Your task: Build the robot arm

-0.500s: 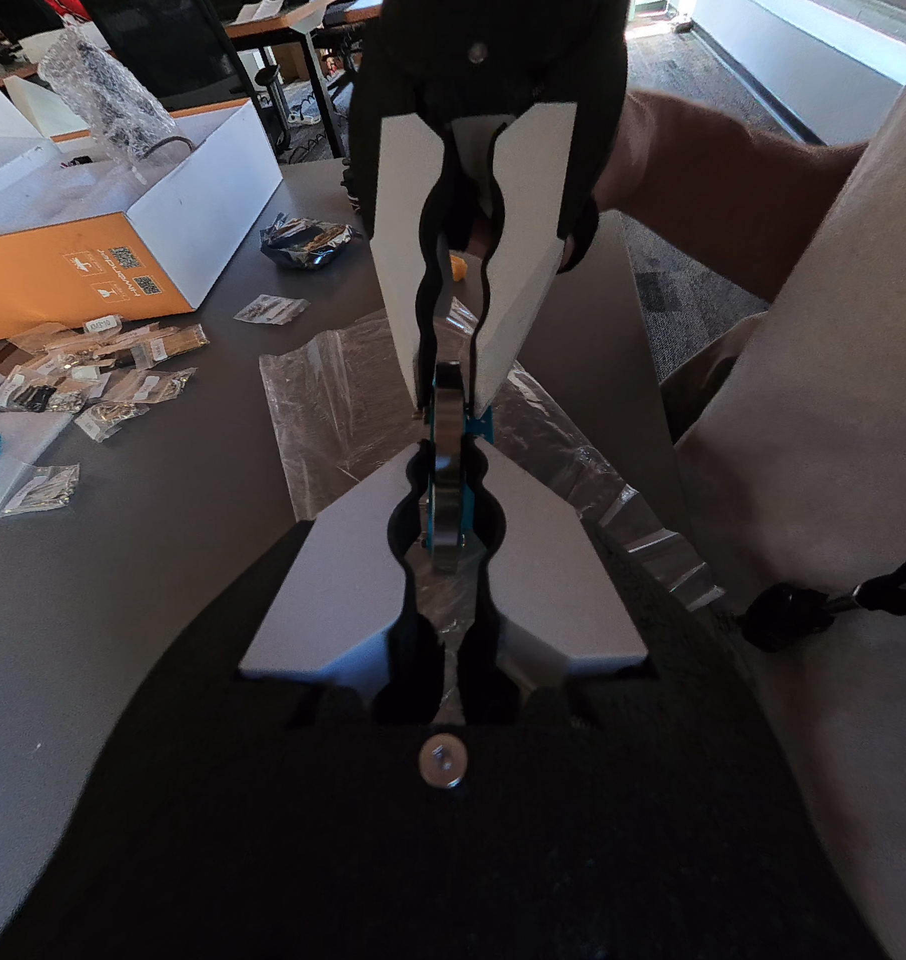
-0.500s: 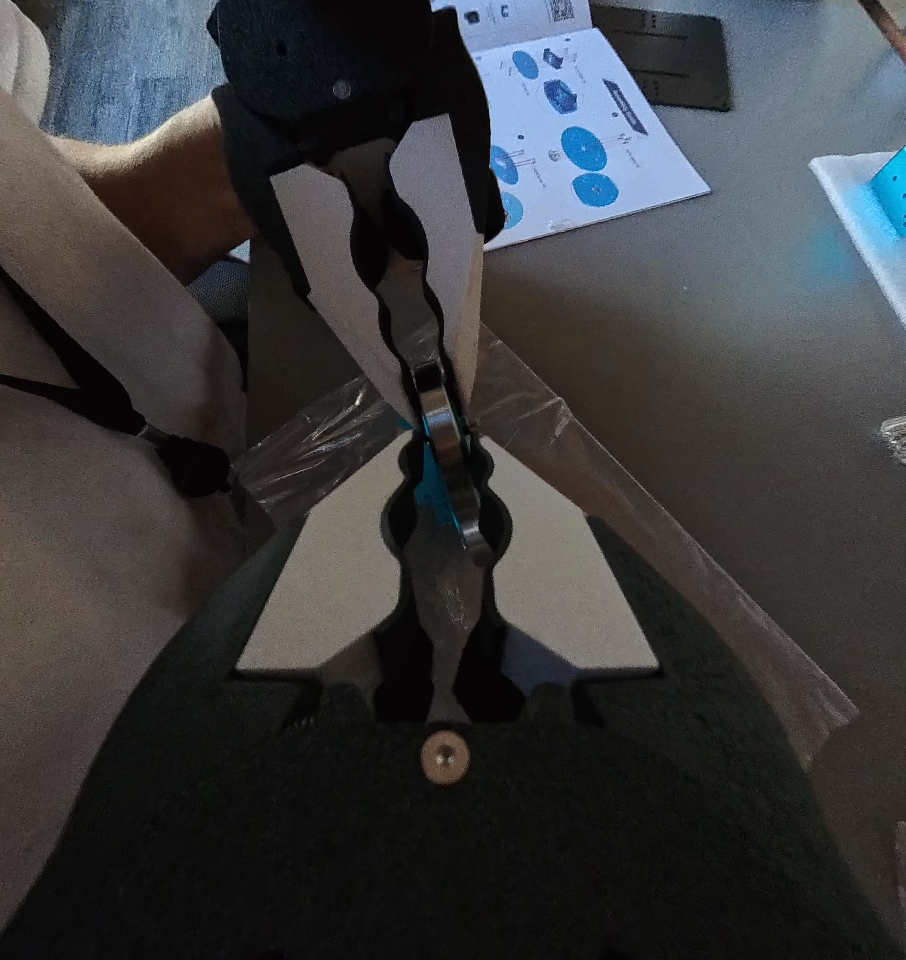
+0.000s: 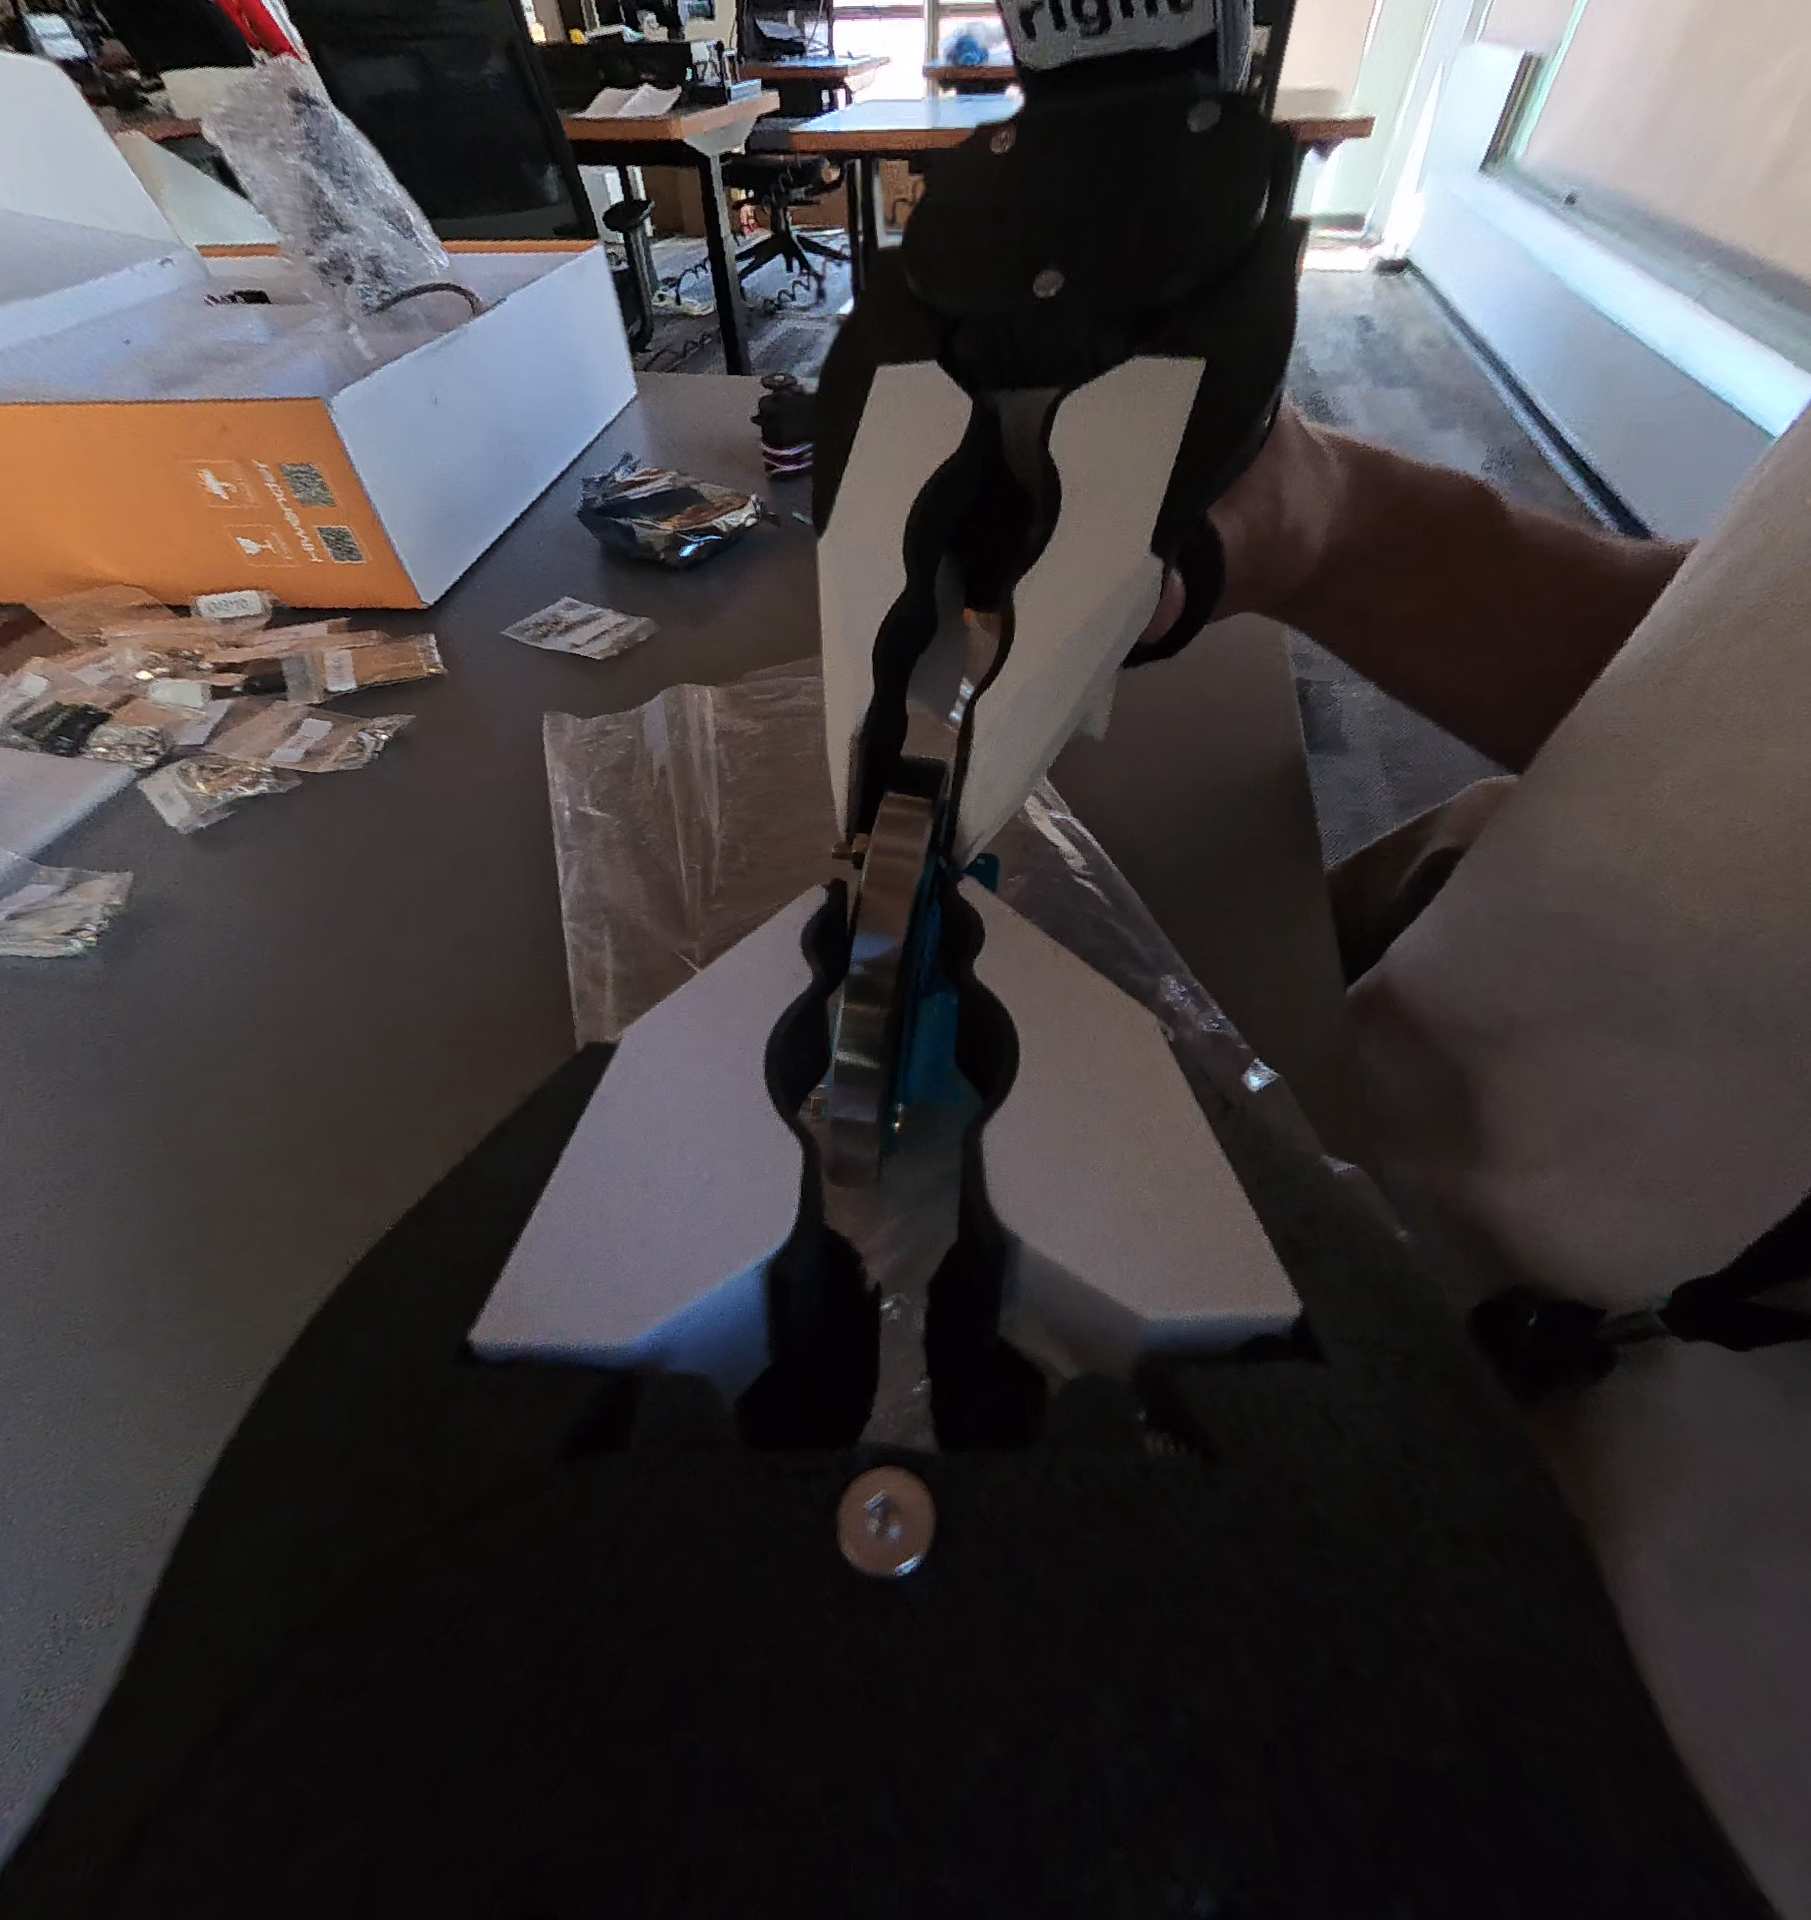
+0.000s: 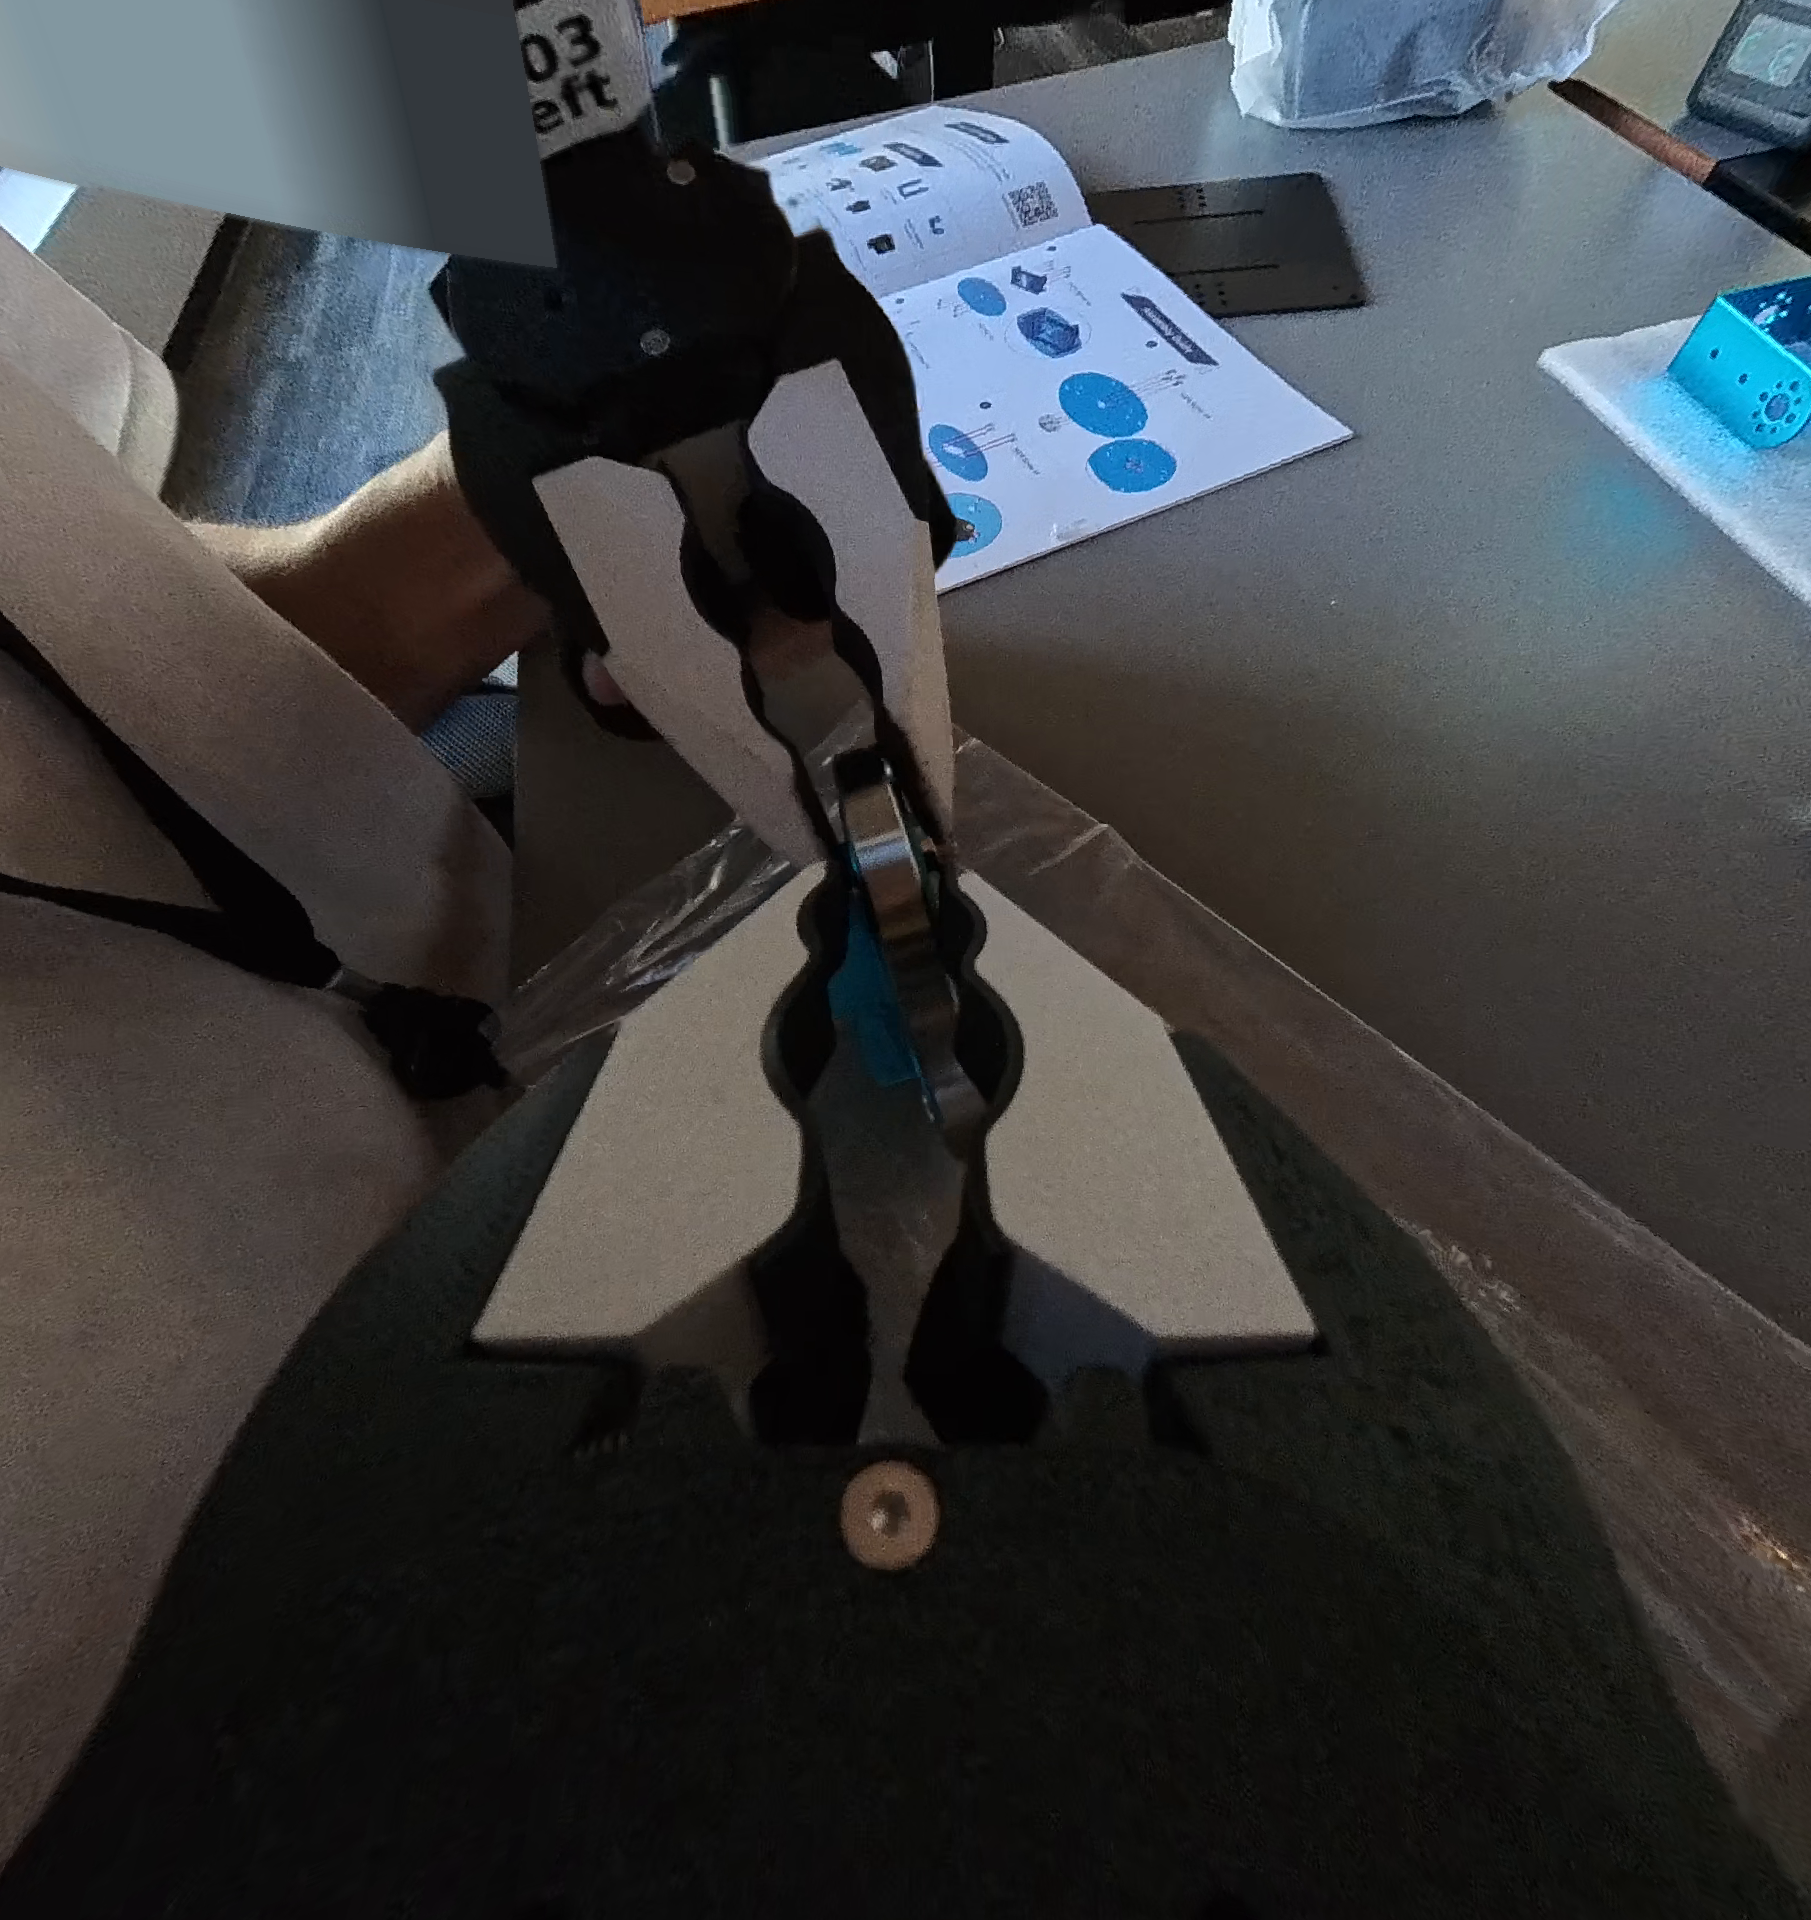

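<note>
A silver metal ring (image 3: 873,987) stacked against a blue disc (image 3: 927,1039) is held edge-on above the grey table (image 3: 257,1039). My left gripper (image 3: 896,914) is shut on this stack from below in the left wrist view. My right gripper (image 3: 911,821) comes in from above, tip to tip, and is shut on the stack's far end. In the right wrist view the ring (image 4: 906,914) and blue disc (image 4: 870,1008) sit between my right gripper's (image 4: 893,904) pads, with the left gripper (image 4: 885,831) opposite. A hand holds each gripper.
A clear plastic sheet (image 3: 672,831) lies under the grippers. An orange and white box (image 3: 257,468), small parts bags (image 3: 205,707) and a foil pouch (image 3: 662,514) lie to the left. An open booklet (image 4: 1088,364), a black plate (image 4: 1244,249) and a blue bracket (image 4: 1774,353) lie on the table (image 4: 1400,727).
Both grippers have tilted upward, so more of the room shows behind them. They stay tip to tip, shut on the ring and disc stack.
</note>
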Demonstrator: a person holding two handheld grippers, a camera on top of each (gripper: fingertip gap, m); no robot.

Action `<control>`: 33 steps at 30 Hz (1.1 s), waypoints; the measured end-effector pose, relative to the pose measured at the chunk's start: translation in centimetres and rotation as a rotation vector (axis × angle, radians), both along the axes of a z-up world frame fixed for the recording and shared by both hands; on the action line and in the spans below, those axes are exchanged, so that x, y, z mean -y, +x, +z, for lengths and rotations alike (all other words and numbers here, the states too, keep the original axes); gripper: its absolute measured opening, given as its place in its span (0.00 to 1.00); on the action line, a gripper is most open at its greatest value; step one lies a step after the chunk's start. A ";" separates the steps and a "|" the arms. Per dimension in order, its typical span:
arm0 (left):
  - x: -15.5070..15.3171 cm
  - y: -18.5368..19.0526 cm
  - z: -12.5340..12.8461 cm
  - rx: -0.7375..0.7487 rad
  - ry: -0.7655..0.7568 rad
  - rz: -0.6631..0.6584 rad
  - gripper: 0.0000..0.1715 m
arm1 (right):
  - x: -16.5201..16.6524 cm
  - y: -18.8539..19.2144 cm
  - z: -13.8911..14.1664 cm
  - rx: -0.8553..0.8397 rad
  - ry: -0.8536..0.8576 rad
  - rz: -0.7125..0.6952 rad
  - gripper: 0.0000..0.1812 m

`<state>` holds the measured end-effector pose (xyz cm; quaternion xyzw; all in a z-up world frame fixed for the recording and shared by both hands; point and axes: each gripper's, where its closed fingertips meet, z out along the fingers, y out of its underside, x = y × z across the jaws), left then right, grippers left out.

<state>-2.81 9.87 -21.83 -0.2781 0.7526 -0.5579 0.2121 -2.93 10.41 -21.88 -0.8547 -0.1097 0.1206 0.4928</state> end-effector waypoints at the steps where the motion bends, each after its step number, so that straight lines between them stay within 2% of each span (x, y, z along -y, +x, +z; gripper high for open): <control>1: 0.0 0.0 0.0 -0.010 -0.015 -0.005 0.10 | 0.0 -0.1 0.0 -0.017 0.009 0.002 0.09; 5: 0.2 -0.1 0.1 -0.043 -0.064 -0.019 0.11 | -0.1 0.0 0.0 -0.061 0.041 -0.004 0.09; 9: 0.6 -0.5 0.0 -0.045 -0.060 -0.062 0.08 | 0.4 -0.5 0.3 -0.131 0.060 0.037 0.09; 13: 1.0 -0.6 0.0 -0.020 -0.035 -0.083 0.08 | 1.1 -0.9 0.3 -0.209 0.045 0.092 0.19; 17: 1.3 -0.7 0.0 -0.020 -0.040 -0.093 0.08 | 1.4 -0.8 -0.7 -0.117 -0.036 0.114 0.24; 20: 1.3 -0.7 0.0 -0.020 -0.041 -0.094 0.08 | 1.7 -1.3 -1.4 -0.034 -0.089 0.163 0.20; 23: 1.1 -0.6 0.0 -0.006 -0.039 -0.083 0.08 | 1.8 -0.4 -2.0 0.094 -0.090 0.150 0.16; 28: 1.1 -0.6 0.0 -0.030 -0.066 -0.046 0.09 | 1.9 -0.3 -2.0 0.018 -0.116 0.138 0.15; 33: 1.3 -0.3 0.2 -0.064 -0.127 0.006 0.12 | 2.0 -0.3 -2.2 0.032 -0.132 0.123 0.14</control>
